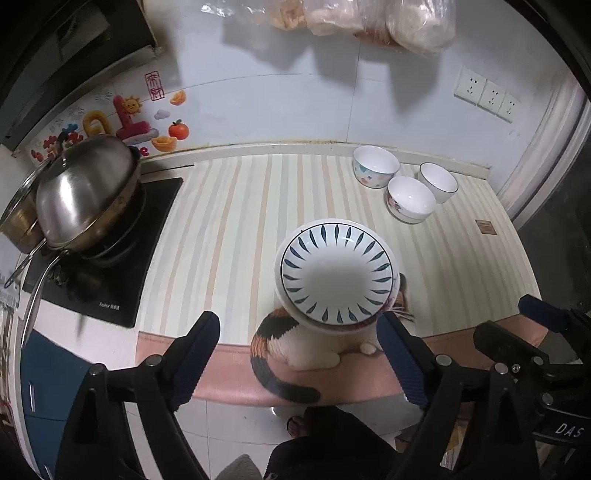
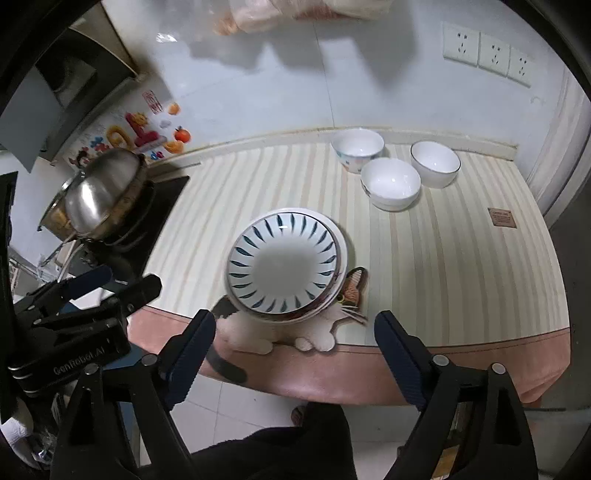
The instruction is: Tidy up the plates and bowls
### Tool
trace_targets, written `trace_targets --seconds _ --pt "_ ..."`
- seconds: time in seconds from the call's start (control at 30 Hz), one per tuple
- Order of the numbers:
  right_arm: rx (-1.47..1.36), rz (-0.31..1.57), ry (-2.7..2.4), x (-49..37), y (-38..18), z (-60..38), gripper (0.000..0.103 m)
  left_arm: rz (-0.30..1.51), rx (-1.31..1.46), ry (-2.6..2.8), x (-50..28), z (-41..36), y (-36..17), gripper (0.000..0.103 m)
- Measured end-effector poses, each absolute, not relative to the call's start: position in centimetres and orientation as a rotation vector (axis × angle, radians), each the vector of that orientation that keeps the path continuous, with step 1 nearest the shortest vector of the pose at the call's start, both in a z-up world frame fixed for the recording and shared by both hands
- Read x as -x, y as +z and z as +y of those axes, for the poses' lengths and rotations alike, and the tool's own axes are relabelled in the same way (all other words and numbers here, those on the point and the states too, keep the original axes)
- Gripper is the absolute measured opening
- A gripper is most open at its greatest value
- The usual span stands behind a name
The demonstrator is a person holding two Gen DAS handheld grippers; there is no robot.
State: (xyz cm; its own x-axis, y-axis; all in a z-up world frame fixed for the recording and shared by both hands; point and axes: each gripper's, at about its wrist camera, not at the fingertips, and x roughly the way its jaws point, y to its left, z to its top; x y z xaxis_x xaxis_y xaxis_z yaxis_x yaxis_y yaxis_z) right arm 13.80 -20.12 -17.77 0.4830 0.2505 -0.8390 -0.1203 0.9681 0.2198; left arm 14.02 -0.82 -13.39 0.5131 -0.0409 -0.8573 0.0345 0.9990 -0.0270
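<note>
A stack of plates, the top one white with blue leaf marks [image 1: 336, 273] [image 2: 282, 267], sits on the striped countertop [image 1: 229, 229] [image 2: 443, 266] near its front edge, over a cat picture. Three white bowls stand at the back right: a dotted one [image 1: 375, 166] [image 2: 357, 148], a flowered one [image 1: 410, 199] [image 2: 390, 183], and a plain one with a dark rim [image 1: 438, 181] [image 2: 435, 162]. My left gripper [image 1: 299, 354] is open and empty, just short of the plates. My right gripper [image 2: 295, 343] is open and empty, also just in front of the plates.
A steel wok with a lid [image 1: 85, 195] [image 2: 99, 192] sits on a black hob [image 1: 122, 266] at the left. Wall sockets [image 1: 485, 94] [image 2: 487, 53] are at the right. Plastic bags [image 1: 369, 18] hang on the back wall. The countertop's pink front edge [image 1: 229, 365] runs below the grippers.
</note>
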Motion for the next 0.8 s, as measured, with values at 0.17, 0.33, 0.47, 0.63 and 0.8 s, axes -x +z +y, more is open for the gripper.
trace_targets --seconds 0.17,0.33,0.47,0.63,0.8 --pt "-0.100 0.981 0.194 -11.0 -15.4 -19.6 0.094 0.999 0.003 -0.039 -11.8 -0.6 -12.1 0.096" --pt "-0.100 0.953 0.183 -9.4 -13.9 -19.4 0.095 0.990 0.010 -0.039 -11.1 -0.7 -11.6 0.096" --pt "-0.118 0.954 0.195 -9.4 -13.4 -19.5 0.096 0.984 0.022 -0.028 -11.7 -0.8 -11.3 0.096" --pt "-0.177 0.967 0.227 -11.3 -13.8 -21.1 0.096 0.992 0.026 -0.057 -14.5 -2.0 -11.6 0.096" --pt "-0.269 0.981 0.233 -15.8 -15.5 -25.2 0.096 0.963 0.010 -0.081 -19.6 -4.9 -12.5 0.096"
